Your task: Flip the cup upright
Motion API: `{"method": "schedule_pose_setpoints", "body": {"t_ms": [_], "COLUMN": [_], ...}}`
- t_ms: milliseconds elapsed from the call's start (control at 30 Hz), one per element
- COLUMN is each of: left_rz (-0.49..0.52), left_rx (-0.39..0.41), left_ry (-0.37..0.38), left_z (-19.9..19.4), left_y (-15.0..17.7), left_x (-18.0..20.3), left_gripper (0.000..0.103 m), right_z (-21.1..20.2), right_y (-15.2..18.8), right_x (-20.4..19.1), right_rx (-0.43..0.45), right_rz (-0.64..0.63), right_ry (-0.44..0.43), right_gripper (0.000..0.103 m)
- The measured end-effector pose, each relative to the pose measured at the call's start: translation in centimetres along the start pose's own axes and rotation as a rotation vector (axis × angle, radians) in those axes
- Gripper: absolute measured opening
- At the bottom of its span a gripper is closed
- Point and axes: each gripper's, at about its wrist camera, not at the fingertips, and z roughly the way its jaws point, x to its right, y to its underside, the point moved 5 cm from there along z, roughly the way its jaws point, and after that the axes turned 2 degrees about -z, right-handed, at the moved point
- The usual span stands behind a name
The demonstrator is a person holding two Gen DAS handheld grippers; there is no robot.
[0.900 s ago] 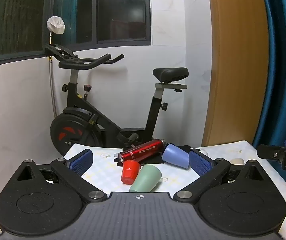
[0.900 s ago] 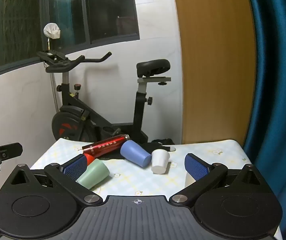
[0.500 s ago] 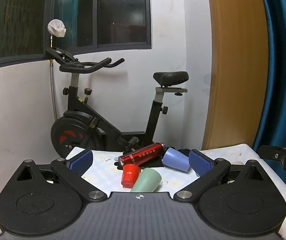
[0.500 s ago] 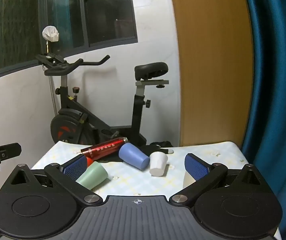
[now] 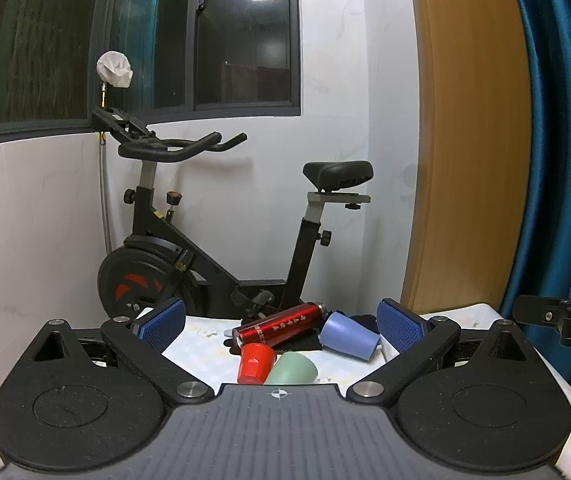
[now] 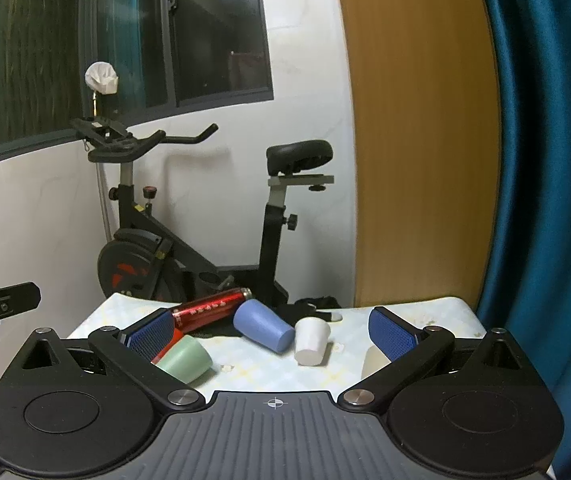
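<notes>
Cups [image 6: 263, 326] tipped, ahead of open claws [image 6: 273, 330]

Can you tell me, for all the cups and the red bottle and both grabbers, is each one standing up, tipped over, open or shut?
Blue cup: lying on its side.
Green cup: lying on its side.
Red cup: upside down.
White cup: upside down.
Red bottle: lying down.
Cream cup: mostly hidden, cannot tell.
Left hand-held gripper: open, holding nothing.
Right hand-held gripper: open, holding nothing.

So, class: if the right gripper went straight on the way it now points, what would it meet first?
Probably the white cup, lying just right of the blue cup; the open right gripper frames both, and depth is unclear.
</notes>
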Motion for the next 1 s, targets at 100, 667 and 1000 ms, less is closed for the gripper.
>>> {"method": "schedule_pose_setpoints", "body": {"t_ms": [100, 667, 1000], "left_rz": [-0.002, 0.000, 0.001], "left_rx": [0.002, 0.008, 0.011], "left_ry": [0.002, 0.008, 0.010], "left_z": [-0.01, -0.01, -0.04], "left_y": [0.01, 0.08, 0.16], "left_x": [0.03, 0.21, 0.35], "left_gripper": [0.103, 0.103, 0.103], "right_z": [-0.10, -0.07, -0.07], "right_y": [-0.01, 0.05, 0.11], "right_x": [0.14, 0.07, 0.06], "right_rx": [0.002, 0.004, 0.004], "right_rz": [0.002, 0.001, 0.002], "right_ry": [0.000, 0.001, 0.001], "right_gripper": [0.103, 0.103, 0.103]}}
